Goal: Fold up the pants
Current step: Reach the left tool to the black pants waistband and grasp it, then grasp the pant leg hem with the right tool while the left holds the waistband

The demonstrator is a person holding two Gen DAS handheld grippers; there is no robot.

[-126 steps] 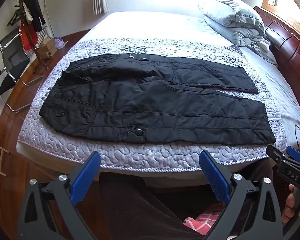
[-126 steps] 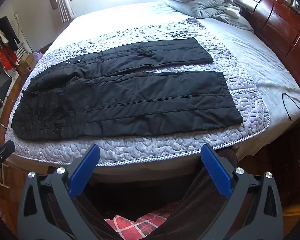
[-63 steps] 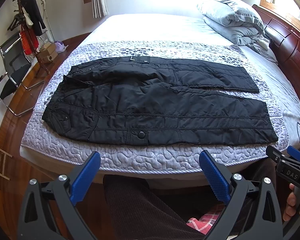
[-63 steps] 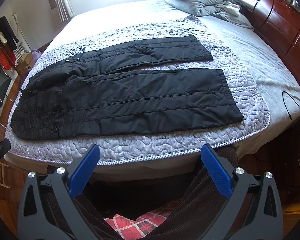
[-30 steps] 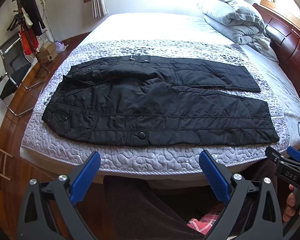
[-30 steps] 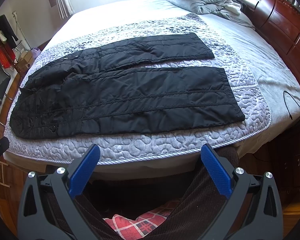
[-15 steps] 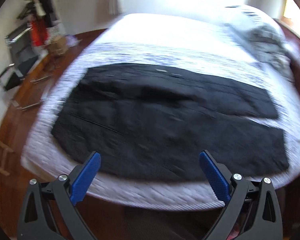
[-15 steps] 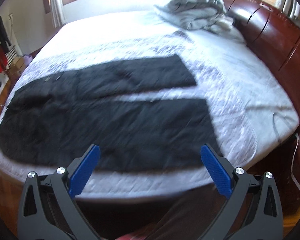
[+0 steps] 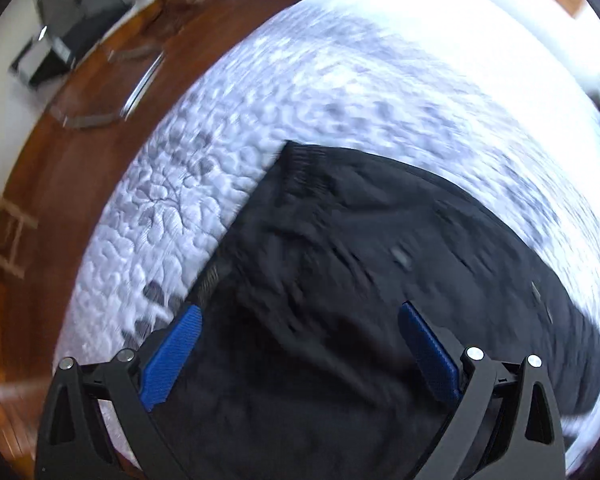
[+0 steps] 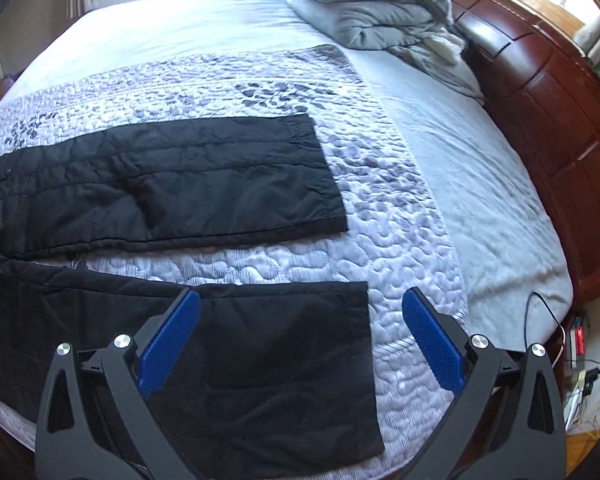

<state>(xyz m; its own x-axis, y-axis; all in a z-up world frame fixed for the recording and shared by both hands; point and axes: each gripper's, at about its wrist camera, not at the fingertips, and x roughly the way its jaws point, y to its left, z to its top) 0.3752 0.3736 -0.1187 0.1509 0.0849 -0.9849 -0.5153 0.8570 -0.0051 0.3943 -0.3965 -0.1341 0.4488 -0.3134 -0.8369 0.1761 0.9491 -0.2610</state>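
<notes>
The left gripper [image 9: 297, 346] with its blue ridged pads is spread wide open and holds nothing. It hangs over the waist end of the black padded pants [image 9: 380, 280], which lie flat on the pale purple quilted bed cover [image 9: 171, 184]. This view is blurry, so I cannot tell if the pads touch the cloth. The left pad sits over the edge of the pants where the black cloth meets the cover. Off to the left, brown wooden floor [image 9: 51, 168] shows, with a dark chair that is too smeared to make out well. The right gripper [image 10: 300, 336] is also spread wide open and holds nothing. It hangs over the end of the near pant leg [image 10: 283, 376], with the leg's cut edge between its two pads. The far pant leg [image 10: 171, 184] lies apart from the near one, with a strip of cover between them. The left side of the pants is cut off here. A folded grey blanket [image 10: 376, 4] sits at the far end, beside the dark red wooden bed frame [image 10: 556, 120].
</notes>
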